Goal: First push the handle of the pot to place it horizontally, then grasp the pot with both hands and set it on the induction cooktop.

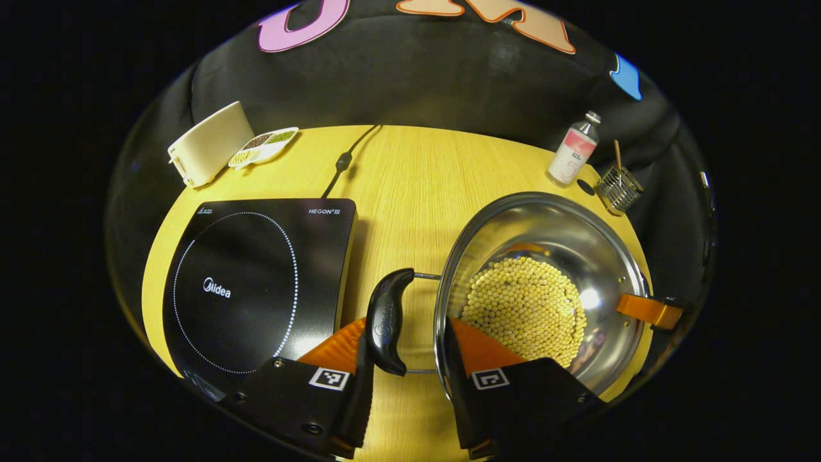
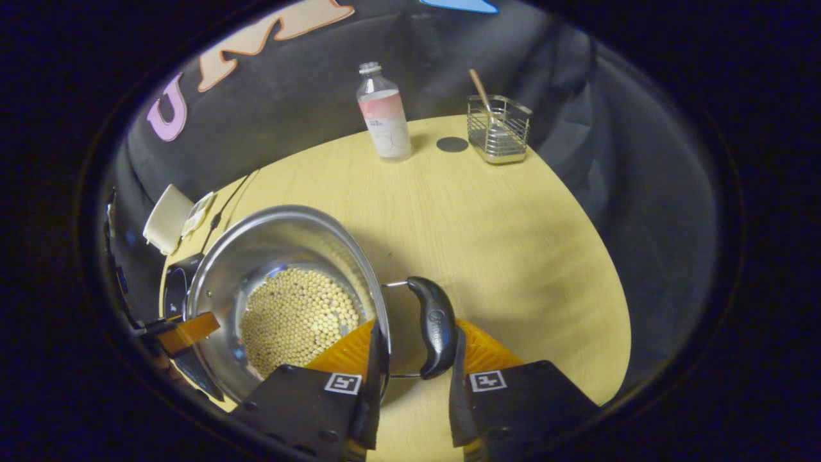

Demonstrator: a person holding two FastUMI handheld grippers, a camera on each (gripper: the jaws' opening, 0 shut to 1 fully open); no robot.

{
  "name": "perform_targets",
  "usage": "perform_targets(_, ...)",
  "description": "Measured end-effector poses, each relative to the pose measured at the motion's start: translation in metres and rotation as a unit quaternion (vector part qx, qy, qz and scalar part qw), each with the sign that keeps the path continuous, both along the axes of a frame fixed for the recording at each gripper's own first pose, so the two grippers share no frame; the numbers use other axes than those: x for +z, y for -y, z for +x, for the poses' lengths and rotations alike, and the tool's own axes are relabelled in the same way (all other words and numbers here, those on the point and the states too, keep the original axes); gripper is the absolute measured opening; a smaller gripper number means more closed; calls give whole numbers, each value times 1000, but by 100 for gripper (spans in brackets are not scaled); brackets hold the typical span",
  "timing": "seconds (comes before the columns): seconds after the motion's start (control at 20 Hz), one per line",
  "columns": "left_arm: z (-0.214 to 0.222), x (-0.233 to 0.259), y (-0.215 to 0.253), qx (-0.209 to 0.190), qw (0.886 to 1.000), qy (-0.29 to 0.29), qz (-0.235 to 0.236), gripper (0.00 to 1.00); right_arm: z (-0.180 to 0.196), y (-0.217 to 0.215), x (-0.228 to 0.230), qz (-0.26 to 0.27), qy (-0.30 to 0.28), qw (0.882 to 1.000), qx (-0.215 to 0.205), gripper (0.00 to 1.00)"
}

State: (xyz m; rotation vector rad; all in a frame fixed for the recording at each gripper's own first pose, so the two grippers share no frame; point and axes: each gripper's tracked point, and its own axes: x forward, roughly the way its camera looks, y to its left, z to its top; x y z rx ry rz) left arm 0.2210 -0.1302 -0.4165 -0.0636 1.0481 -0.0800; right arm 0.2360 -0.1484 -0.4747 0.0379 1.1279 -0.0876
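Stainless steel pot (image 1: 564,256), holding dried soybeans (image 1: 523,308): judged heavy, rigid, slippery; take by black side handles (image 1: 387,321). Left gripper (image 1: 404,359), lower centre, straddles handle and rim, jaws apart; right gripper (image 2: 410,359) likewise, not yet clamped.

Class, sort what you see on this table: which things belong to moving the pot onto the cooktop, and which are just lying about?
Job: pot of beans, pot handle, induction cooktop, left tongs, right tongs.
Lying about: bottle, wire basket, divided dish, white box.

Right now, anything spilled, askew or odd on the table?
Nothing stands out. The pot sits upright on the table beside the induction cooktop, its beans all inside. Both handles lie horizontal, each between a gripper's fingers. The bottle and wire basket stand upright.
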Motion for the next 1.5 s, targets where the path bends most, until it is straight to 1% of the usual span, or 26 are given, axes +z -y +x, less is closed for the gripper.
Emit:
perform_targets(0.1, -5, 9, 1, 7, 1000, 6, -5, 53, -6, -1, 12, 1, 16, 1000, 0, 46)
perform_targets(0.15, -3, 14, 0, 9, 1000, 18, -7, 53, -4, -2, 20, 1, 26, 1000, 1, 38)
perform_targets(0.2, -3, 20, -2, 8, 1000, 25, -7, 54, -3, -3, 25, 2, 28, 1000, 3, 43)
perform_targets(0.25, -5, 24, -4, 6, 1000, 25, -4, 53, -4, -5, 27, 3, 28, 1000, 2, 37)
perform_targets(0.4, -18, 37, -19, 14, 1000, 19, 1, 53, -16, -19, 40, 7, 28, 1000, 7, 37)
perform_targets(0.45, -22, 42, -26, 19, 1000, 21, 0, 53, -19, -26, 45, 7, 33, 999, 12, 43)
perform_targets(0.5, -24, 46, -33, 21, 999, 24, -1, 53, -23, -34, 50, 7, 34, 999, 16, 37)
perform_targets(0.6, -31, 51, -49, 22, 999, 24, -2, 53, -31, -48, 57, 4, 36, 999, 15, 37)
perform_targets(0.65, -33, 54, -59, 21, 999, 25, -5, 53, -37, -58, 61, 0, 39, 999, 16, 37)
perform_targets(0.7, -35, 58, -68, 19, 999, 29, -8, 53, -42, -68, 66, -4, 42, 999, 17, 43)
perform_targets(0.9, -37, 69, -110, 2, 999, 40, -21, 53, -65, -111, 81, -17, 51, 999, 5, 43)
perform_targets(1.05, -41, 71, -139, -6, 999, 36, -40, 53, -81, -146, 90, -32, 59, 998, -5, 43)
perform_targets(1.25, -42, 76, -182, -15, 998, 40, -47, 53, -97, -191, 96, -40, 69, 997, -13, 43)
perform_targets(1.5, -43, 81, -225, -10, 998, 43, -45, 53, -104, -238, 98, -37, 67, 997, -2, 43)
